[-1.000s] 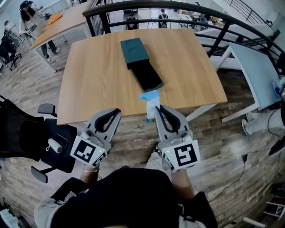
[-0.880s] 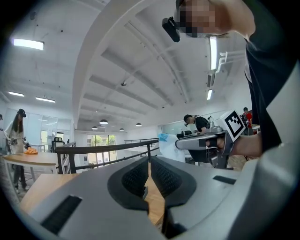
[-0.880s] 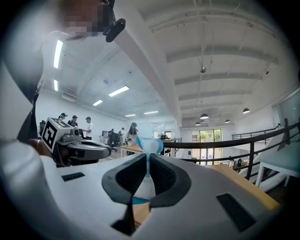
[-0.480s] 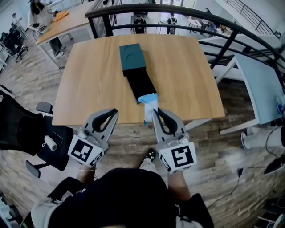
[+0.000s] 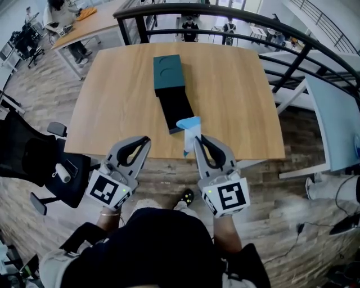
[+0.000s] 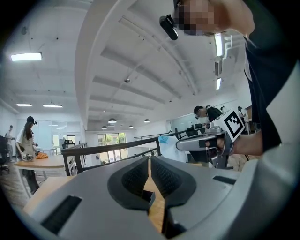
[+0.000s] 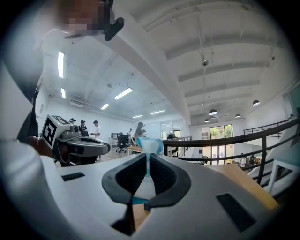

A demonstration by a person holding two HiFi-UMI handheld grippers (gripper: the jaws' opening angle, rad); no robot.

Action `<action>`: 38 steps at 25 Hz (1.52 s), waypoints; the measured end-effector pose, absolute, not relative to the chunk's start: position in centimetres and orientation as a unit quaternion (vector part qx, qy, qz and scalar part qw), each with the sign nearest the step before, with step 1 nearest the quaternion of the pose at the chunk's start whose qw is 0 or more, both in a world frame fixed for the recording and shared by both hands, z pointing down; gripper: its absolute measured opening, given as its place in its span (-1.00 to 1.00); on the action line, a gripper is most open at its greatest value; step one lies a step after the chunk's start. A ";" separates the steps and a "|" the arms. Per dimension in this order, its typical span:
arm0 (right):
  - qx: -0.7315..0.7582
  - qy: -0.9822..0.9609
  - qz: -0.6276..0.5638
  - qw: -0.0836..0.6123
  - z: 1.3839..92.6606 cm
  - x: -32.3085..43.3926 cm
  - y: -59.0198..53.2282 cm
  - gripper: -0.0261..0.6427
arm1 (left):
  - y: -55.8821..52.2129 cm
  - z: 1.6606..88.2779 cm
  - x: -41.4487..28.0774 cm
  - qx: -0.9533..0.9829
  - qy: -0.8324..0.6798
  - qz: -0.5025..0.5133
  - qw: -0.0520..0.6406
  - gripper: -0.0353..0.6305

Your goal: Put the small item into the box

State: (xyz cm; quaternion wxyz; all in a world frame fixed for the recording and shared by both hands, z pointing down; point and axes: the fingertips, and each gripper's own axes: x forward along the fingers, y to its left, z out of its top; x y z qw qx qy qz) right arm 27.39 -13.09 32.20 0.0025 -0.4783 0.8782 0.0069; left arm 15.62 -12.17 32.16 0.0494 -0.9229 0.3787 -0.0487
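Note:
A dark teal box point(image 5: 176, 107) lies open on the wooden table point(image 5: 118, 101), its lid point(image 5: 169, 71) at the far end and its black inside toward me. My right gripper point(image 5: 198, 138) is shut on a small white and blue packet point(image 5: 189, 129) that sticks up above the jaws, just short of the box's near end. The same packet point(image 7: 147, 146) shows pinched between the pads in the right gripper view. My left gripper point(image 5: 145, 140) hangs at the table's near edge, shut with nothing in it.
A black railing point(image 5: 225, 11) curves behind the table. A black office chair point(image 5: 34, 163) stands at the left on the wood floor. A white table point(image 5: 332, 124) is at the right. People stand at desks far off.
The view has shifted slightly, and the packet in my right gripper now sits closer to the box's near end. Both grippers keep their state.

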 end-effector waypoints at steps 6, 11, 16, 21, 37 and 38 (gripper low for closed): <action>-0.479 0.878 -0.005 -0.005 33.7 27.9 -14.7 -0.82 | -12.9 32.7 15.4 -0.919 0.388 -0.052 0.049 -0.81; -0.473 0.881 0.001 -0.027 34.6 27.4 -15.7 -0.82 | -13.9 33.8 14.0 -0.915 0.399 -0.054 0.035 -0.82; -0.473 0.880 -0.004 -0.037 35.1 26.9 -17.9 -0.82 | -16.5 33.9 14.2 -0.919 0.389 -0.048 0.034 -0.81; -0.481 0.876 -0.014 -0.038 35.2 26.1 -21.1 -0.82 | -20.0 33.6 13.5 -0.920 0.389 -0.046 0.035 -0.82; -0.477 0.872 -0.042 -0.099 38.9 22.4 -32.2 -0.82 | -31.0 35.7 10.1 -0.920 0.388 -0.055 0.006 -0.82; -0.477 0.872 -0.044 -0.104 39.2 22.4 -32.7 -0.82 | -31.6 35.9 10.0 -0.920 0.387 -0.054 0.004 -0.82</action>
